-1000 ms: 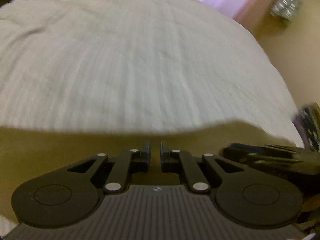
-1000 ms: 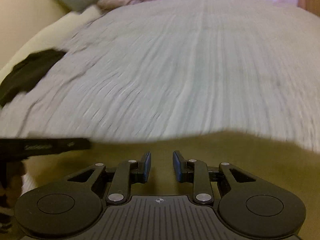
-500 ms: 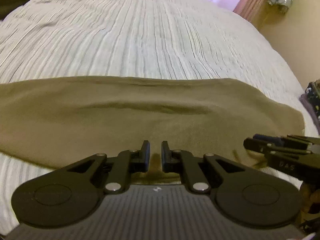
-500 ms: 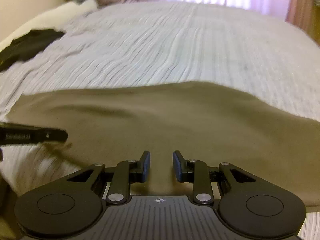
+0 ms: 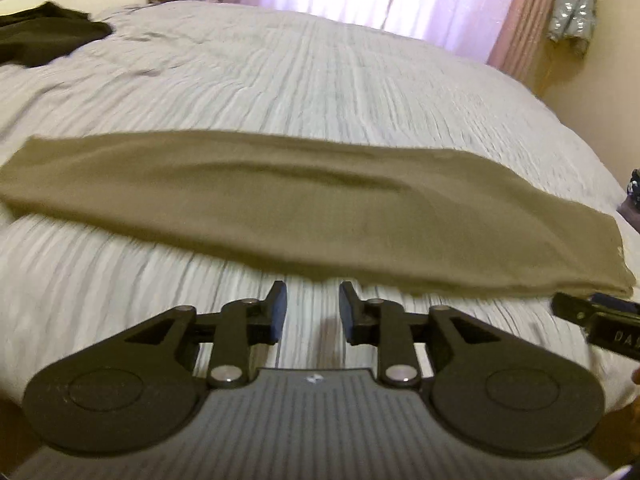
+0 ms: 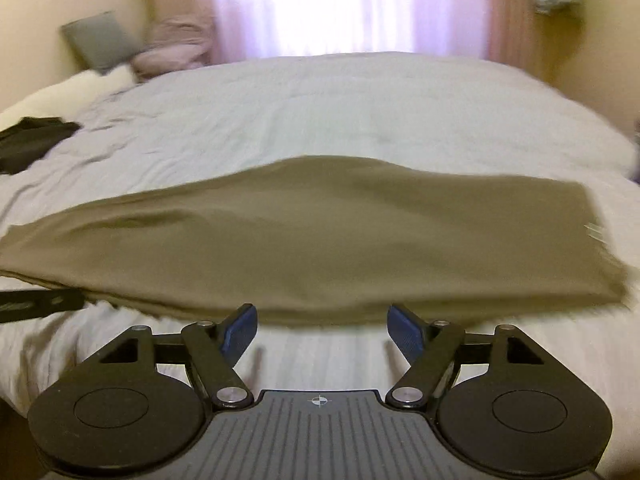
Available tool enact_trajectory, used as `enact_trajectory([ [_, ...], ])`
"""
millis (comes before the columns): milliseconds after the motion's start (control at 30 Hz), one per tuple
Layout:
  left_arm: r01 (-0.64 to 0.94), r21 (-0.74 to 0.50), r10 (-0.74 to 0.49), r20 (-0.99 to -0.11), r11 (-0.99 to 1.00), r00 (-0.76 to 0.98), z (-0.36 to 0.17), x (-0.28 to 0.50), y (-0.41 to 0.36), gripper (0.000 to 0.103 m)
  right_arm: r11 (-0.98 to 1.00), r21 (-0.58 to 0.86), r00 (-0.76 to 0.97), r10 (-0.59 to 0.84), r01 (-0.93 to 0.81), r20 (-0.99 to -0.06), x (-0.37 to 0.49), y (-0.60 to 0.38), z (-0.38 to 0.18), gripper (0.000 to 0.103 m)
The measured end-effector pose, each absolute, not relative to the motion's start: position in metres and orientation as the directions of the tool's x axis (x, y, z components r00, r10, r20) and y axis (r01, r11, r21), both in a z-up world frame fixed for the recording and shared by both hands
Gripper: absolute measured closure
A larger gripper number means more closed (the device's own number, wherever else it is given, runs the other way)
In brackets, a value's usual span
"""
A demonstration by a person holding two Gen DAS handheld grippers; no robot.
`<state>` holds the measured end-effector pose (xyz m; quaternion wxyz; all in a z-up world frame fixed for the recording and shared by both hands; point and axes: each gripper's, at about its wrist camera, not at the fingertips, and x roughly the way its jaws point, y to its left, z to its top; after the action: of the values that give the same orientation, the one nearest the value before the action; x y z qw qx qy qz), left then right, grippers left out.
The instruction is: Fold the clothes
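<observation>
Left claw [image 5: 312, 314] is opening, nothing between its jaws, and right claw [image 6: 322, 332] is opening wider, equally empty. Both are hovering just short of the near edge of the olive garment [image 5: 304, 208], which is lying across the grey bed cover [image 5: 320, 80] as a long, flat strip. Judging by that narrow shape, at least one lengthwise fold is looking done; crosswise folds into a compact bundle are probably remaining. A dark garment [image 5: 44, 36] near the pillows is waiting unfolded.
</observation>
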<state>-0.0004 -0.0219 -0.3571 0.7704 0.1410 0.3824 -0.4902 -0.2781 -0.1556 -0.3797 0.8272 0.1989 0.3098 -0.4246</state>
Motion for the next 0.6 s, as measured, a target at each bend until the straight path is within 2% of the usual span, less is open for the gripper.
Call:
enact_trajectory([
  [67, 0.876, -0.128, -0.662, -0.708, 0.466, 0.248, -0.342, -0.013, 0.002, 0.065, 0.506, 0.086, 0.411, -0.578, 0.858, -0.705, -0.299, -0.138, -0.368, 0.028],
  [133, 0.873, -0.119, -0.676, -0.685, 0.472, 0.272, -0.331, -0.022, 0.024, 0.064, 0.476, 0.110, 0.404, -0.578, 0.873, -0.709, -0.318, -0.122, -0.355, 0.028],
  [300, 0.867, -0.108, -0.705, -0.635, 0.486, 0.316, -0.308, -0.042, 0.073, 0.063, 0.436, 0.067, 0.364, -0.644, 0.897, -0.673, -0.339, -0.085, -0.331, 0.028],
  [600, 0.866, -0.095, -0.732, -0.584, 0.491, 0.351, -0.286, -0.062, 0.117, 0.061, 0.481, 0.059, 0.412, -0.672, 0.874, -0.615, -0.354, -0.027, -0.302, 0.028],
])
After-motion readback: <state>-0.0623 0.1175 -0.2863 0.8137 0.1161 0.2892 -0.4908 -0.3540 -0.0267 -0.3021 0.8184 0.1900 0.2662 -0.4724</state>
